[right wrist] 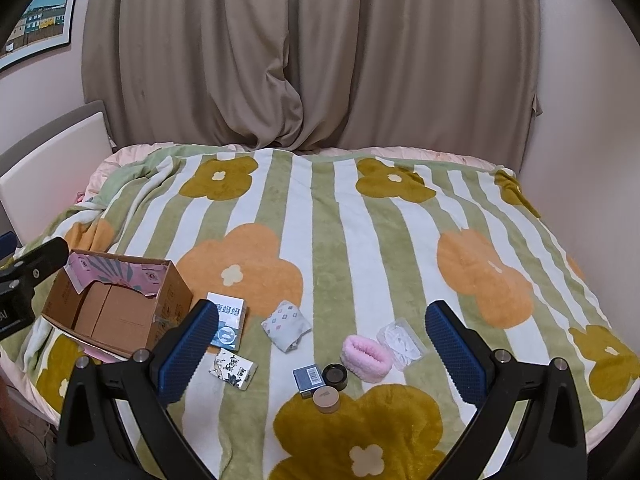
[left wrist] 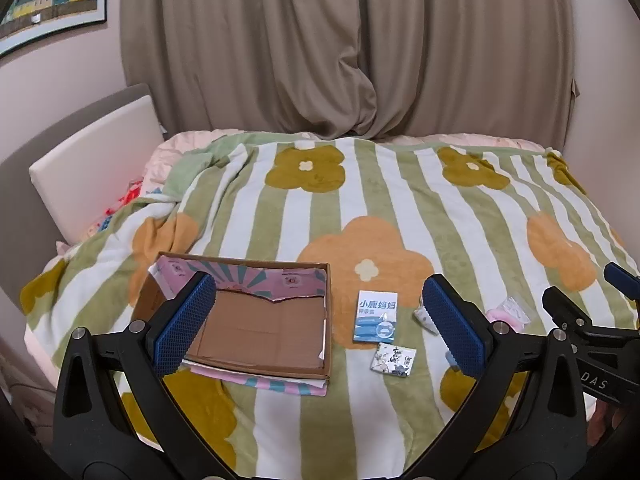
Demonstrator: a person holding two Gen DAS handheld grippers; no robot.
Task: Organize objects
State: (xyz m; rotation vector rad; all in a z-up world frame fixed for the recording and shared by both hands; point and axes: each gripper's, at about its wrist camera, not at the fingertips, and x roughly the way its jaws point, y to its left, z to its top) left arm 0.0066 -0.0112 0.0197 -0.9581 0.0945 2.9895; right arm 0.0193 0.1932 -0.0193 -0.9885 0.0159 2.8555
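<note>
An open, empty cardboard box point(left wrist: 260, 332) with a pink printed liner lies on the bed; it also shows in the right wrist view point(right wrist: 120, 312). Right of it lie a blue-white carton point(left wrist: 376, 316) point(right wrist: 230, 320) and a floral packet point(left wrist: 394, 360) point(right wrist: 234, 370). The right wrist view also shows a patterned cloth pouch point(right wrist: 287, 325), a pink fluffy band point(right wrist: 366, 358), a clear bag point(right wrist: 402, 342), a dark blue small box point(right wrist: 309, 380), a black jar point(right wrist: 335, 374) and a tan lid point(right wrist: 326, 399). My left gripper point(left wrist: 320, 320) is open and empty above the box's right side. My right gripper point(right wrist: 320, 350) is open and empty above the small items.
A striped blanket point(right wrist: 340, 240) with flower shapes covers the bed. Beige curtains point(right wrist: 320, 60) hang behind it. A white headboard point(left wrist: 96, 164) and a framed picture point(left wrist: 48, 0) are at the left. The right gripper's body point(left wrist: 580, 320) shows at the right of the left wrist view.
</note>
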